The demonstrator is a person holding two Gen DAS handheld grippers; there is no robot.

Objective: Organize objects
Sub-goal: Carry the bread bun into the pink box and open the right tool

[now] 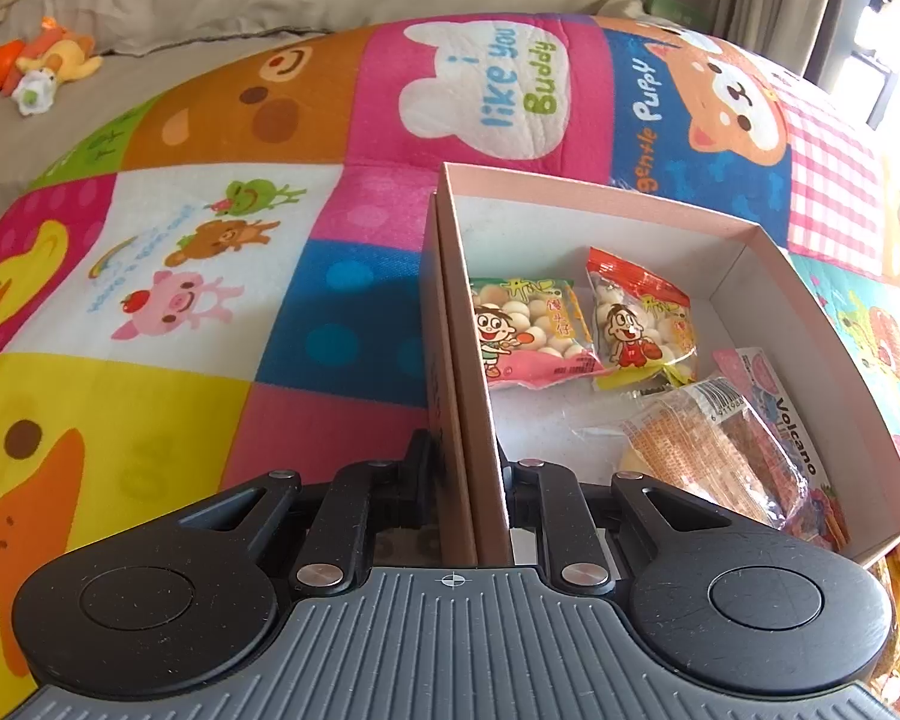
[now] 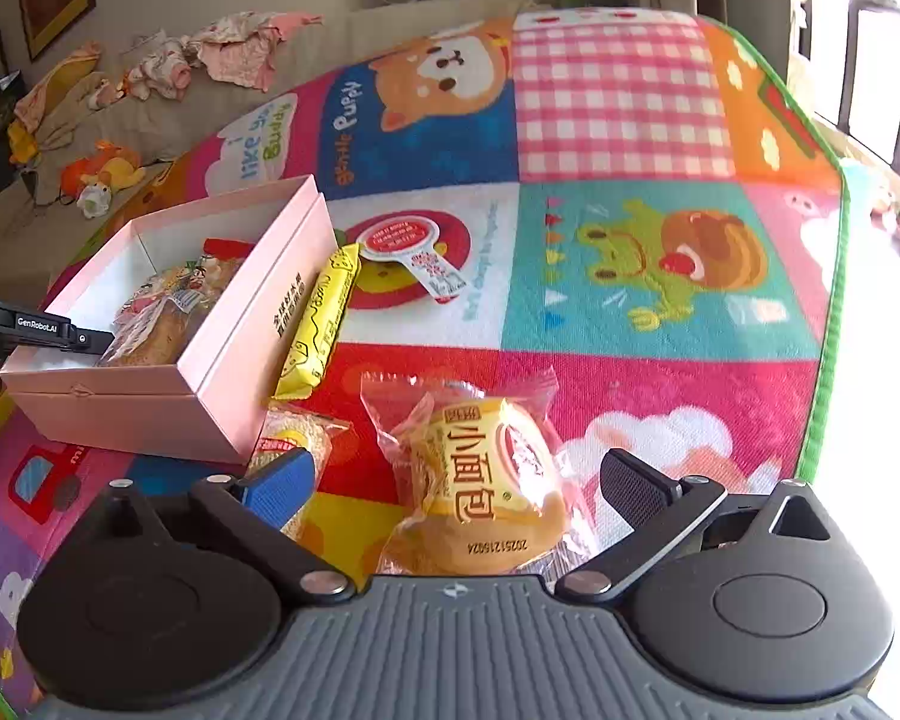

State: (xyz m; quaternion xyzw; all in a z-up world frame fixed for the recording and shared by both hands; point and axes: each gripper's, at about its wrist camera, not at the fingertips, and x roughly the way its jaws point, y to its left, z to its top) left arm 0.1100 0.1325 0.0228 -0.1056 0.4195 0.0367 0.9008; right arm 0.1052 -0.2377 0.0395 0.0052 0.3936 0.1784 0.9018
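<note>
I am partway through packing snacks into the pink box (image 2: pixel 168 360). My left gripper (image 1: pixel 468 468) is clamped on the box's near wall, one finger outside and one inside, steadying it on the play mat (image 2: pixel 630 276). My right gripper (image 2: pixel 456 480) has its fingers spread wide, with the small bread bun (image 2: pixel 486 480) lying between them on the mat; the pads do not touch its wrapper.

As I judge it, the step in hand is picking up this bun. The next move calls for settling the fingers either side of the soft loaf, closing gently so it is not crushed, then lifting it left over the box wall.

The bun's clear wrapper carries "小面包" in brown and a printed string, "20251216024". Just left of it, a second wrapped cake (image 2: pixel 294 450) lies partly behind my blue finger pad. Farther off, a yellow bar (image 2: pixel 321 318) lies against the box's right side, its writing too small to read, and beyond it a red-and-white sachet (image 2: pixel 414 252).

Inside the box lie a clear orange-printed packet (image 1: pixel 714 456) over one marked "Volcano" (image 1: pixel 795 432), then two bags of little round biscuits (image 1: pixel 528 330) with a cartoon boy. The mat reads "i like you Buddy" and "gentle Puppy". The left gripper's arm shows "GenRobot.AI".
</note>
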